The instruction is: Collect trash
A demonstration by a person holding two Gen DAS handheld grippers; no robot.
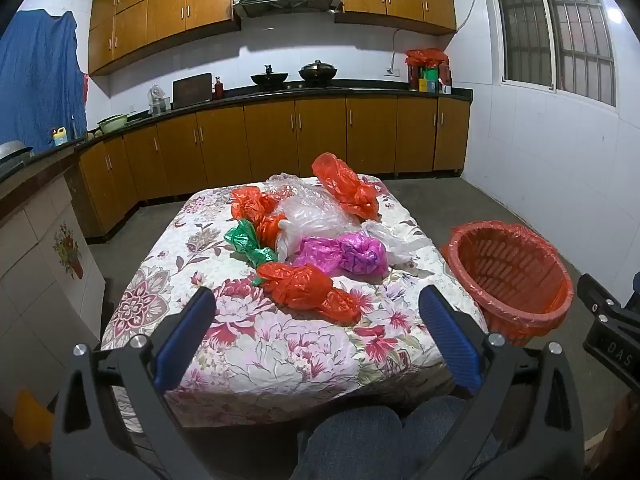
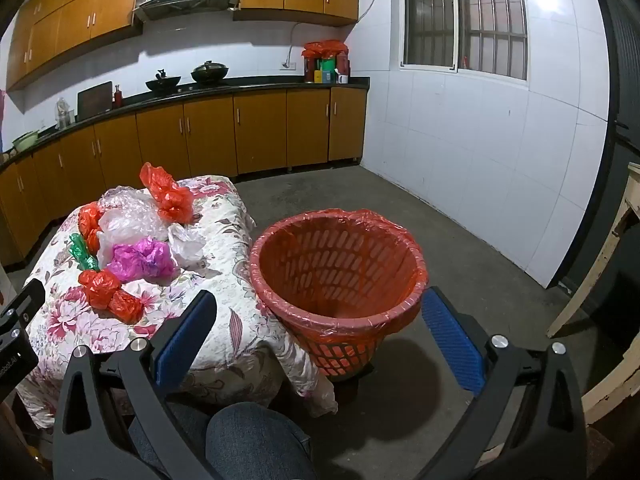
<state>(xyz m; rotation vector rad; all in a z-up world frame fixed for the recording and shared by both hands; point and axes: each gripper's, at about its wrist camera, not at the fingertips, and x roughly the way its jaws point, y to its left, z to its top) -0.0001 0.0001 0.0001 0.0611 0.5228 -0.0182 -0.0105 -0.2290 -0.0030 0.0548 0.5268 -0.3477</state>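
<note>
A low worktop (image 1: 280, 344) covered with a flowered cloth carries all the trash, a cluster of crumpled plastic bags, and everything here is placed relative to the pink bag (image 1: 344, 254) near the middle of that cluster. Furthest left of the pink bag lies a green bag (image 1: 246, 242), a twisted strip whose long axis runs from the far left toward the near right. Behind the green bag and left of the pink bag sits a bunched red bag (image 1: 256, 210). Just in front of the pink bag, nearest the camera, lies another red bag (image 1: 308, 286), knotted in the middle, long axis running from left to near right, its tail pointing toward the near right corner of the worktop. Behind the pink bag spreads a clear bag (image 1: 312, 212), touching it. Behind and to the right of the pink bag a third red bag (image 1: 346, 186) stands tilted, its long axis leaning up toward the far left. Just right of the pink bag, touching it, is a white bag (image 1: 390, 242). Well to the right of the pink bag, on the floor beside the worktop, a red basket (image 2: 340, 276) lined with red plastic is tipped with its mouth facing up toward the camera. The left hand-held gripper (image 1: 316, 320) hangs above the near edge of the worktop, released, nothing between its blue pads. The right hand-held gripper (image 2: 320, 322) hovers in front of the basket, likewise spread wide and empty.
</note>
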